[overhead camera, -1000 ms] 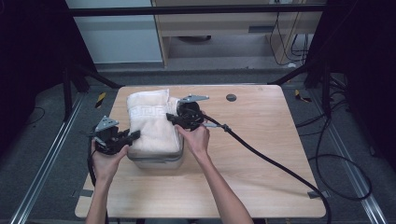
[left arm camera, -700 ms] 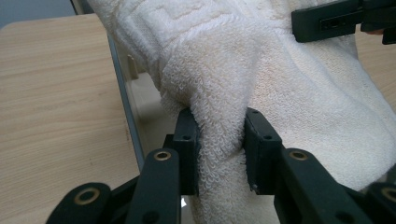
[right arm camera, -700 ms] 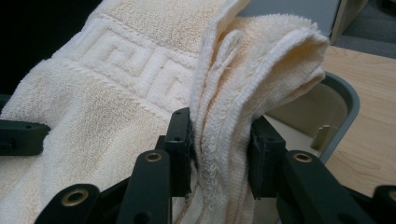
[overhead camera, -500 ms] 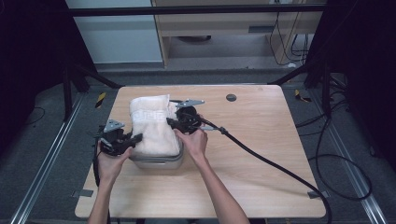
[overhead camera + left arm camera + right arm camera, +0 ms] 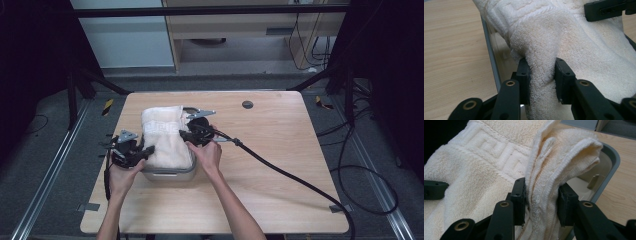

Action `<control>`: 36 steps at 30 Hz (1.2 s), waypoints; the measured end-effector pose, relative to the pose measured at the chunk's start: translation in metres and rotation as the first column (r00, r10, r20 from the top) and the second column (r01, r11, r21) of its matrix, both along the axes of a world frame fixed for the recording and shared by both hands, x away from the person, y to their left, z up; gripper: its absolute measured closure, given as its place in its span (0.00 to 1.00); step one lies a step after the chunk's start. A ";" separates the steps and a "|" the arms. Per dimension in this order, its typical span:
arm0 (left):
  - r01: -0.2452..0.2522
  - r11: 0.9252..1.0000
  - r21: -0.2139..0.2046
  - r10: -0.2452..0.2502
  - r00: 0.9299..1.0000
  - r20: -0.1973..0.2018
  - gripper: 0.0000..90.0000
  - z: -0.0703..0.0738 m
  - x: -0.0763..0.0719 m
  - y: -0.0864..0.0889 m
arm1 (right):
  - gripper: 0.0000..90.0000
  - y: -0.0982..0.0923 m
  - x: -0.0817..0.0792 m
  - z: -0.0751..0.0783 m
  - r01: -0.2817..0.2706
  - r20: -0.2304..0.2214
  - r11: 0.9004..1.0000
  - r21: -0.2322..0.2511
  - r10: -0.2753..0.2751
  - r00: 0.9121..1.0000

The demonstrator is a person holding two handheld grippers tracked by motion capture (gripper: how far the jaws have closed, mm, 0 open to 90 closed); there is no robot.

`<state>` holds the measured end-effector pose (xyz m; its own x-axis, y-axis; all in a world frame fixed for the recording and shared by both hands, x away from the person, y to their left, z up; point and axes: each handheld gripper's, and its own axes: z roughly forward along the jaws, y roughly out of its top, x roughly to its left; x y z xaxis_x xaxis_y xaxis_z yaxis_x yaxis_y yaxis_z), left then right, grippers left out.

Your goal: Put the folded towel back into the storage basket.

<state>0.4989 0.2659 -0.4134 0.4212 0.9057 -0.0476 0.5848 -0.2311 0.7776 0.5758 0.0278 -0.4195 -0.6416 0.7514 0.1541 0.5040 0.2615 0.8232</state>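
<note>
Pinching a thick cream terry towel [image 5: 162, 137] with a woven key-pattern band, my left gripper [image 5: 541, 75] clamps its nine-o'clock fold. My right gripper [image 5: 541, 197], jaws just easing wider, holds the three-o'clock edge over the grey plastic tub [image 5: 170, 174]. No readable writing.

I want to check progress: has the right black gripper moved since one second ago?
Yes. The right gripper, clamping the cream terry towel, came nearer the person: its grey plate now sits below the dark round table disc.

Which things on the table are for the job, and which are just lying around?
For the job:
- white towel
- grey tub under it
- left claw, pinching the towel
- right claw, around a towel fold, just easing open

Just lying about:
- dark round disc on the table
- yellow-black piece on the floor
</note>
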 end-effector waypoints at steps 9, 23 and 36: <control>-0.002 1.000 0.027 0.003 1.000 -0.017 0.75 -0.006 0.003 -0.003 | 0.70 0.000 0.001 -0.007 0.003 -0.017 1.000 -0.018 -0.003 1.000; -0.006 0.998 0.057 0.009 0.998 -0.056 0.73 -0.014 0.008 -0.006 | 0.67 0.000 0.000 -0.015 0.002 -0.026 0.998 -0.070 -0.004 1.000; -0.034 0.998 0.051 0.035 0.999 -0.020 0.63 -0.013 0.007 -0.004 | 0.66 -0.003 -0.003 -0.011 -0.005 0.005 0.996 -0.087 0.006 1.000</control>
